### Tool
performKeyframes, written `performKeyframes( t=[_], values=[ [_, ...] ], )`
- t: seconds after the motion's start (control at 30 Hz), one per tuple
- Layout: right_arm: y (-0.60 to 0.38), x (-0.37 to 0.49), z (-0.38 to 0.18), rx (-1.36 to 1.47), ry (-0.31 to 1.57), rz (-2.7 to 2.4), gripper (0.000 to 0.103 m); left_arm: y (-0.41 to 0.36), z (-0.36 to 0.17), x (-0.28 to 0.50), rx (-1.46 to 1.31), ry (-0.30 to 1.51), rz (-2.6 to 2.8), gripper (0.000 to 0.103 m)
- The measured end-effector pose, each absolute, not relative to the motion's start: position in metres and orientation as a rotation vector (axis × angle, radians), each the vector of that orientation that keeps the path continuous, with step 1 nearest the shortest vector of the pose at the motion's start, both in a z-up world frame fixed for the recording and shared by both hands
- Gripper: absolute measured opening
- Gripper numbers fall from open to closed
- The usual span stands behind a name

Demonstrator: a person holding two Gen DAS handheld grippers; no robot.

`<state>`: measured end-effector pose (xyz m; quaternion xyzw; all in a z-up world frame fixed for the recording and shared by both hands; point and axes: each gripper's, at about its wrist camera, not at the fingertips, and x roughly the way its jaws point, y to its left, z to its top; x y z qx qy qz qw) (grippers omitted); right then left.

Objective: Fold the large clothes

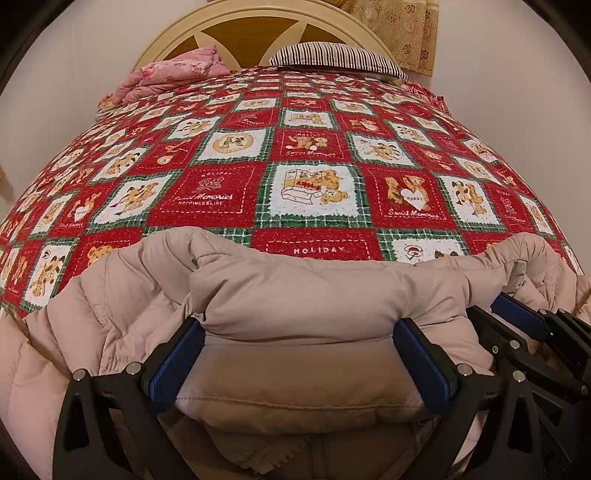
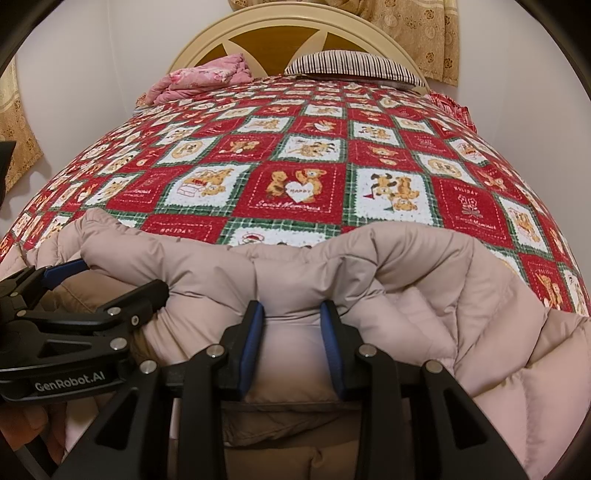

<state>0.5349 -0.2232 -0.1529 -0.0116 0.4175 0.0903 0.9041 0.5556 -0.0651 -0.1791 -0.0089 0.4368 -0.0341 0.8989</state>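
A puffy beige-pink down jacket [image 1: 295,291] lies bunched at the near edge of the bed; it also shows in the right wrist view [image 2: 424,280]. My left gripper [image 1: 297,332] has its blue pads wide apart with a thick roll of the jacket between them, pressed on both sides. My right gripper [image 2: 291,314] is narrowed on a fold of the same jacket. Each gripper shows in the other's view: the right one at the right edge [image 1: 517,317], the left one at the left edge [image 2: 110,280]. They are side by side, close together.
The bed is covered by a red, white and green teddy-bear quilt [image 1: 314,155]. A pink folded blanket [image 1: 177,74] and a striped pillow [image 1: 336,59] lie by the cream headboard [image 1: 258,18]. Patterned curtains [image 2: 417,33] hang behind.
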Motion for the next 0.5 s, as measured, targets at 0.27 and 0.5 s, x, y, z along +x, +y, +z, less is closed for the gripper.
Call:
performKeyframes(
  t=[0.27,0.5],
  values=[
    [-0.227,0.520,-0.134,-0.051,0.868,0.229,0.064,-0.031,-0.135,0.534,-0.153,0.932,-0.210,0.102],
    [-0.272,0.416,-0.084,-0.083,0.842,0.206,0.084,0.035,-0.072,0.394,-0.160,0.818,-0.235,0.102]
  ],
)
